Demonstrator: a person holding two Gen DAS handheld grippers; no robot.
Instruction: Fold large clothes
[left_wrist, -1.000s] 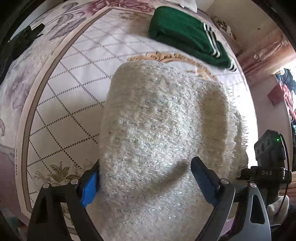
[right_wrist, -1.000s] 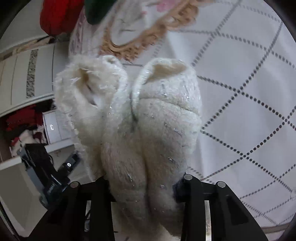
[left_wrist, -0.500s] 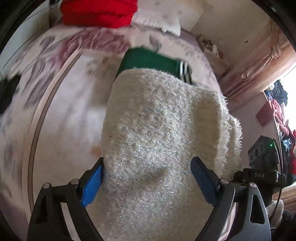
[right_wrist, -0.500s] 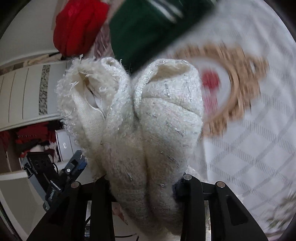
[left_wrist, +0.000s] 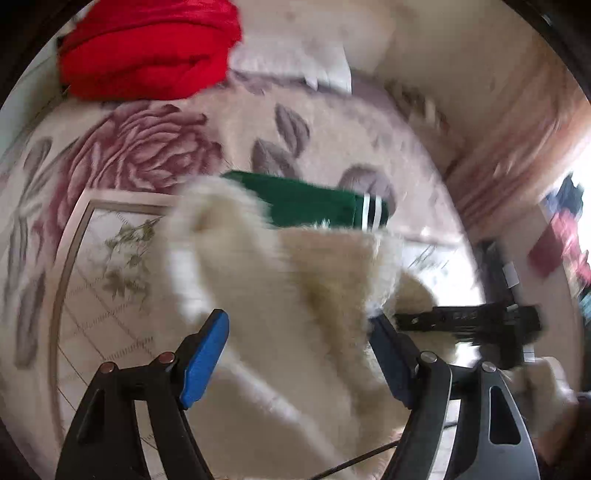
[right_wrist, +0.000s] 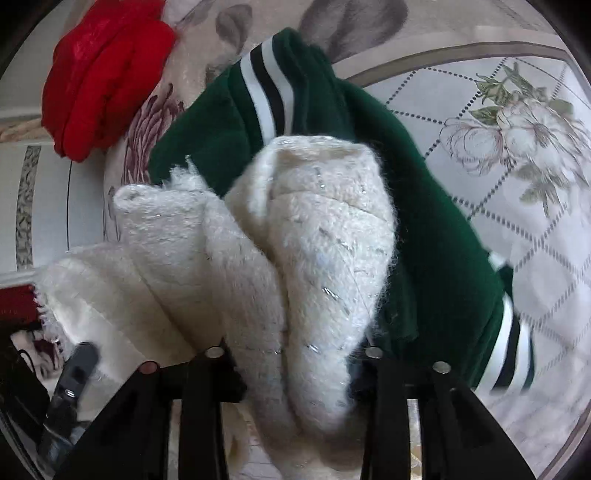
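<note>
Right gripper (right_wrist: 295, 354) is clamped on the folded fluffy cream sweater (right_wrist: 295, 236), which sits right over the green striped garment (right_wrist: 424, 229) on the bed (right_wrist: 517, 192). Left gripper (left_wrist: 299, 354) looks spread wide around the blurry sweater (left_wrist: 295, 295); only that view shows the pillow (left_wrist: 295, 62).

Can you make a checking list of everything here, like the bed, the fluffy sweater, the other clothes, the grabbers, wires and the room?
Surface: bedspread with flower print and dotted diamond lines.
Job's things: fluffy white sweater, bunched and folded, held over the green garment.
Clutter: folded green garment with white and black stripes; red garment near the bed's far end; pillow.
Grippers: left gripper open, sweater blurred between its fingers; right gripper shut on the sweater.
Cables: thin dark cable under the left gripper.
Surroundings: white cabinet beside the bed.
</note>
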